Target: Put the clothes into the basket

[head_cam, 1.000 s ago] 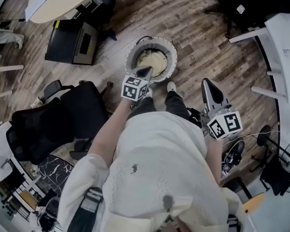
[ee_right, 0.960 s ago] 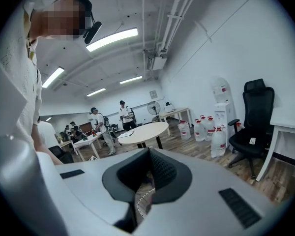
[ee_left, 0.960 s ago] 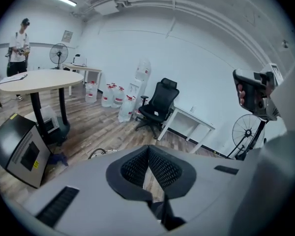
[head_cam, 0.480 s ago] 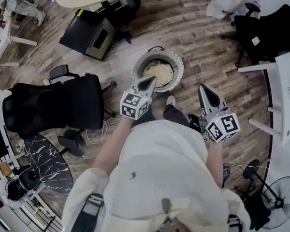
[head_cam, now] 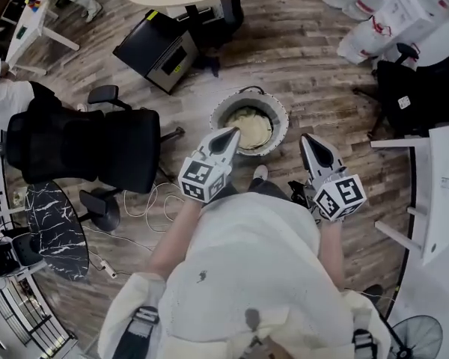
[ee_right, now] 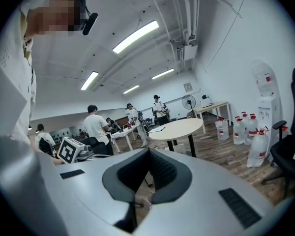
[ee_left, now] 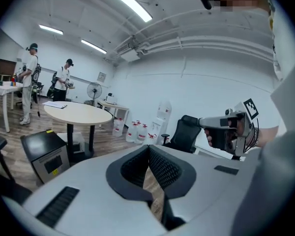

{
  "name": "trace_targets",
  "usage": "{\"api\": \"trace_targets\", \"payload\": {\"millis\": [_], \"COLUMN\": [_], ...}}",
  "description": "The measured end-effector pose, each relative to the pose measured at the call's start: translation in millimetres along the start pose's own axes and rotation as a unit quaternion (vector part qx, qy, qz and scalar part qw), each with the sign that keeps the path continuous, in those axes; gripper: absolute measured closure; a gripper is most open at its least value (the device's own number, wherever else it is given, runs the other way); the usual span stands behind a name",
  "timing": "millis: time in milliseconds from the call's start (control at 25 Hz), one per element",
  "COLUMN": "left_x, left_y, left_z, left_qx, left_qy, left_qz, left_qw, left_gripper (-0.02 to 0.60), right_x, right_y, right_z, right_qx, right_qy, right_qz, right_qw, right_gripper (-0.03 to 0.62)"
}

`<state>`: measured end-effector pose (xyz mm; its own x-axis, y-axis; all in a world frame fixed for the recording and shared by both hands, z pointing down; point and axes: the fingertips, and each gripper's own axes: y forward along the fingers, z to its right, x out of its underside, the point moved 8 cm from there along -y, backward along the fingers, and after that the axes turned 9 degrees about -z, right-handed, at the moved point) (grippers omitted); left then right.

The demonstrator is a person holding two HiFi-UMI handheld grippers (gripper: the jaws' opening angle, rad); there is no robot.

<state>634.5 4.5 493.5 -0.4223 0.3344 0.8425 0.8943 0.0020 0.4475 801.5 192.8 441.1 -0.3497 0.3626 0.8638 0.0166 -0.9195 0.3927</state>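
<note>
Basket (head_cam: 281, 112) holds cream clothes (head_cam: 250, 126). Left gripper (head_cam: 230, 132), right gripper (head_cam: 307, 140): jaws clenched, empty. No garment visible outside; task likely done.

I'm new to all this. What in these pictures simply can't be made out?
- Head view: cream cloth in the round grey basket is too small to count garments.
- Head view: the left gripper covers the basket's near rim.
- Head view: the person's white shirt hides the floor beneath.
- Both gripper views: aimed across the room, basket out of frame.
</note>
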Motion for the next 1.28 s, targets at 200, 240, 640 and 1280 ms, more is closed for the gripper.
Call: {"api": "trace_targets", "payload": {"millis": [200, 240, 640, 1280], "left_x": [-5.4, -8.0, -59.8, -115.4], "left_y": [-23.7, -27.5, -69.9, -131.1], "left_z": [18.8, 22.1, 56.0, 95.9], "left_qx": [-0.039, -0.046, -0.090, -0.127], "left_qy": [-0.011, -0.011, 0.023, 0.056], "left_qz": [0.030, 0.037, 0.132, 0.216], "left_qw": [0.9987, 0.9982, 0.9868, 0.9664], "left_gripper": [0.560, 0.561, 0.561, 0.561], "right_x": [-9.2, -12.6, -68.5, -126.5], "right_y": [-4.9, -6.1, -36.3, -83.4], "right_z": [5.4, 6.9, 5.8, -27.1], "right_qx": [-0.034, -0.038, -0.089, -0.109], "right_qy": [-0.022, -0.027, -0.074, -0.109], "right_qz": [-0.002, -0.002, 0.053, 0.115], "right_qw": [0.999, 0.999, 0.992, 0.981], "right_gripper": [0.586, 0.586, 0.586, 0.586]}}
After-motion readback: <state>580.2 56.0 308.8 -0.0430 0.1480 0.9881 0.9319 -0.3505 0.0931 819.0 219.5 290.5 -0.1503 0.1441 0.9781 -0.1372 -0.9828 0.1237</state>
